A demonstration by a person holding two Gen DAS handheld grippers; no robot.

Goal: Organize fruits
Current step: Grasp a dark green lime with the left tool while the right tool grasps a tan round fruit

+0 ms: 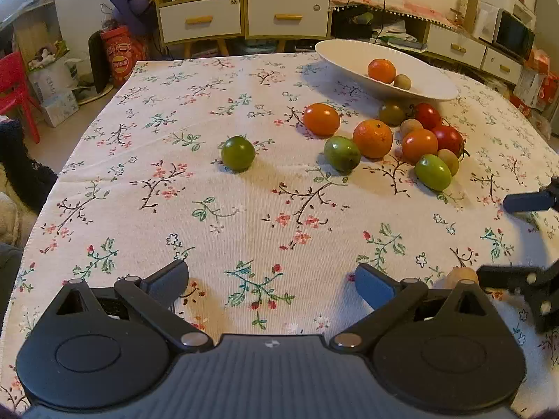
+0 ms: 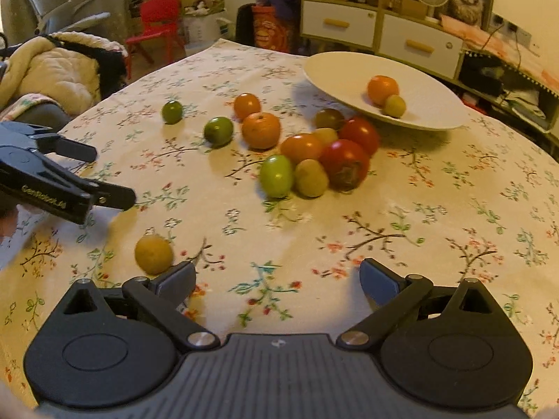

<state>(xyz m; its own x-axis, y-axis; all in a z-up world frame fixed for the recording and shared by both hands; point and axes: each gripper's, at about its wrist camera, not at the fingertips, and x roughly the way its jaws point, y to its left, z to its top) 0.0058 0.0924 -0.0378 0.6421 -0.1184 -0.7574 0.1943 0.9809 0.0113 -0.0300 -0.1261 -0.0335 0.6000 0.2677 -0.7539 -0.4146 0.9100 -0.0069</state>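
1. Left gripper (image 1: pixel 270 279): jaws spread wide, nothing btwn them, hovering low over floral tablecloth (image 1: pixel 174 209). In right wrist view it shows at 9 o'clock, fingers aimed toward 3 o'clock.
2. Right gripper (image 2: pixel 277 277): also wide open, empty. Small yellow-brown fruit (image 2: pixel 153 255) lies just beside its left finger, at 7–8 o'clock in that view; roundish, no clear long axis.
3. Lone green tomato (image 1: pixel 238 152) sits apart at 11 o'clock of left view centre.
4. Fruit cluster at 1–2 o'clock: orange tomato (image 1: pixel 321 119), green tomato (image 1: pixel 342 153), mandarin (image 1: pixel 372 138), red tomatoes (image 1: pixel 447 138). Oval green fruit (image 1: pixel 433 171) at near edge, long axis running 10-to-4 o'clock.
5. White bowl (image 1: pixel 349 52) behind cluster at 1 o'clock, holds mandarin (image 1: pixel 381 70) + small yellowish fruit (image 1: pixel 402 81), touching.
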